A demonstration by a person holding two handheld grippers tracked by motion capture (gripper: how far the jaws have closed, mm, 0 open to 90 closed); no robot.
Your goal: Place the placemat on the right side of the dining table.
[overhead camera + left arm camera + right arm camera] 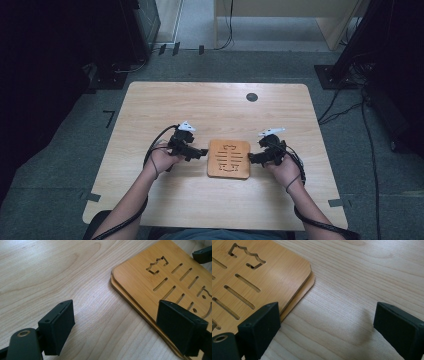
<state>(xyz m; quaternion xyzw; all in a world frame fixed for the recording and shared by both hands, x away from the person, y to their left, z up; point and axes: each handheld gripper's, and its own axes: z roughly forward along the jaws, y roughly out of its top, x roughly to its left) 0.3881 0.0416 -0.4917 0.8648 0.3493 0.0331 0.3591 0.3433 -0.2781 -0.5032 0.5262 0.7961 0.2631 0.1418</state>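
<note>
A bamboo board [229,159], with slots and cut-out shapes and what looks like a second layer beneath it, lies flat on the counter [215,107] a little toward 6 o'clock of its middle. It sits squarely between the two tongs. The left tongs [202,152] stand at the board's 9 o'clock edge and the right tongs [253,158] at its 3 o'clock edge, each just beside the edge and about equally near.

In both gripper views the jaws stand wide apart and hold nothing. In the left gripper view [122,332] one jaw overlaps the board [160,277] and the other hangs over bare counter. The right gripper view [327,332] shows the same, with its board-side jaw over the board's [259,275] corner.

The board is nearly square, slightly longer from 12 to 6 o'clock. A two-sided lift would likely turn on each pair closing on the thin edge facing it.
</note>
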